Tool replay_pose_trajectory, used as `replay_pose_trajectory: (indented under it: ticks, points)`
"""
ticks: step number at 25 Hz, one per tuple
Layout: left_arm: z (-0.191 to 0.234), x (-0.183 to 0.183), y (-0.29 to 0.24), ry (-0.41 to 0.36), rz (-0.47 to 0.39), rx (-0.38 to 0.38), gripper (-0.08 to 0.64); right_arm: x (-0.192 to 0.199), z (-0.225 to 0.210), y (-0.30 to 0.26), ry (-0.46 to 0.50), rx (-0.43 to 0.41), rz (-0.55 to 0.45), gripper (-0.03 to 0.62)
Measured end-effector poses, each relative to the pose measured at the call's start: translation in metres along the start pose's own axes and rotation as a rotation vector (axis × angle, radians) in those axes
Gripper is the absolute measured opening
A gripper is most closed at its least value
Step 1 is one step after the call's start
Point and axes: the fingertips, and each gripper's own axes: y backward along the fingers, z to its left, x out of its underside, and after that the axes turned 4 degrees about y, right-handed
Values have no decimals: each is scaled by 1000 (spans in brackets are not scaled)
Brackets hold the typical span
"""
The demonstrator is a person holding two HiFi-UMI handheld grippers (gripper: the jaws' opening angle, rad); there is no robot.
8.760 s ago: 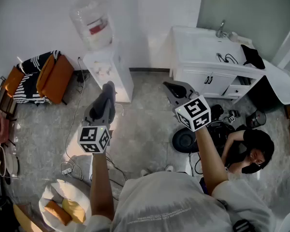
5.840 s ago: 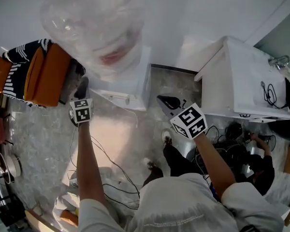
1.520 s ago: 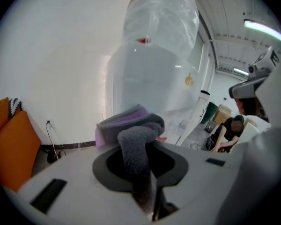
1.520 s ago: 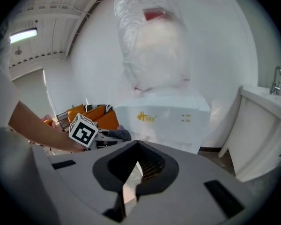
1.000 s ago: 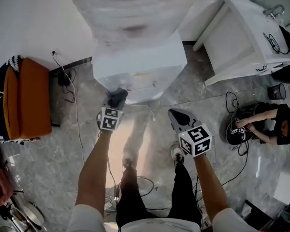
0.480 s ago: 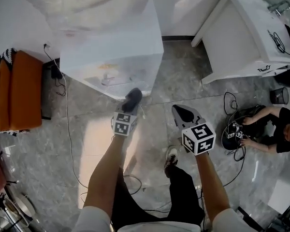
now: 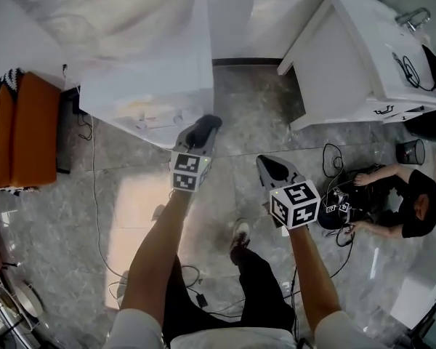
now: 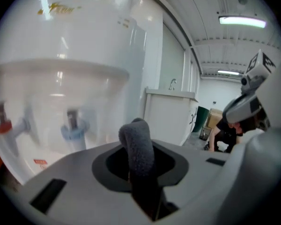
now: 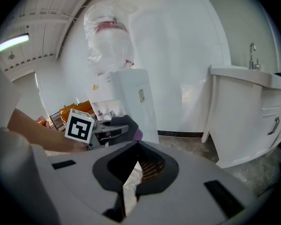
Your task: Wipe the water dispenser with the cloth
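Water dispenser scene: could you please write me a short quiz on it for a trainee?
1. True or false: the left hand-held gripper holds a grey cloth.
2. The dispenser's taps are: A red and blue; B green and yellow; C both black.
3. Fill in: the right hand-held gripper holds ____.
Key: 1 true; 2 A; 3 nothing.

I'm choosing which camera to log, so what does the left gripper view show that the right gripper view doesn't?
Only the left gripper view: the grey cloth pinched in its jaws, the red tap and blue tap up close, and a crouching person. Only the right gripper view: the bottle on top, and the left gripper seen from outside. Both: the water dispenser and the sink cabinet.
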Motion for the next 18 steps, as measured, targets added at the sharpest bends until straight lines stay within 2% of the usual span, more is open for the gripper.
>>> replay_pose_trajectory:
  ticks: [3,8,13,15,16,18]
  points:
    - [-11,-47,17,-52,-71,10,81,-17,6,15,-2,-5,-4,8]
    - [-23,-124,52,-145,-139,51,81,-58,19,41,-9,10,-39,8]
    - [-23,-187,86,-225,-302,11,81,-78,23,55,-9,43,-56,8]
    - [-23,-195,96,-218,-351,10,81,-76,23,57,-25,57,-58,8]
    - [-26,-189,96,-222,-349,25,81,-72,22,56,-43,63,-59,8]
    - [-31,-160,86,-241,-289,69,81,-61,23,56,-110,71,-67,8]
